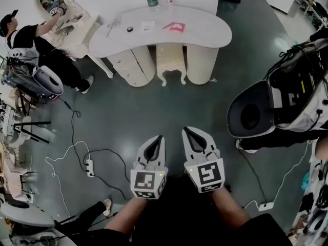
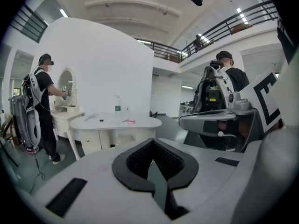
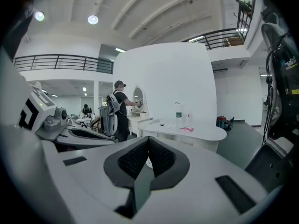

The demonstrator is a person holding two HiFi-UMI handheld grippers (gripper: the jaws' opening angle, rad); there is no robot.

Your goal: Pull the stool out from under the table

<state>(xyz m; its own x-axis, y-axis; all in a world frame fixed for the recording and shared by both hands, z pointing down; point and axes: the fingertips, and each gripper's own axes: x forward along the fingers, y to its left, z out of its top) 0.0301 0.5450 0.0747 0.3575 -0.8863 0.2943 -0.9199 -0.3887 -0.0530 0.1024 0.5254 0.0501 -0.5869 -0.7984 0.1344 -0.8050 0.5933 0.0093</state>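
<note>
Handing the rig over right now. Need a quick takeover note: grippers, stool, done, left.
Left gripper: shut, empty.
Right gripper: shut, empty.
Both are side by side over the floor, pointing at the table but well short of it.
Stool: tucked under the table's middle, between the two pedestals, untouched.
Done: nothing yet.
Left: close in, open a gripper, grip the stool, pull it clear.

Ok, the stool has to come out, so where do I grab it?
Probably a front leg of the stool, approached straight from the near side: only its front shows between the pedestals of the table, whose top covers the rest.
</note>
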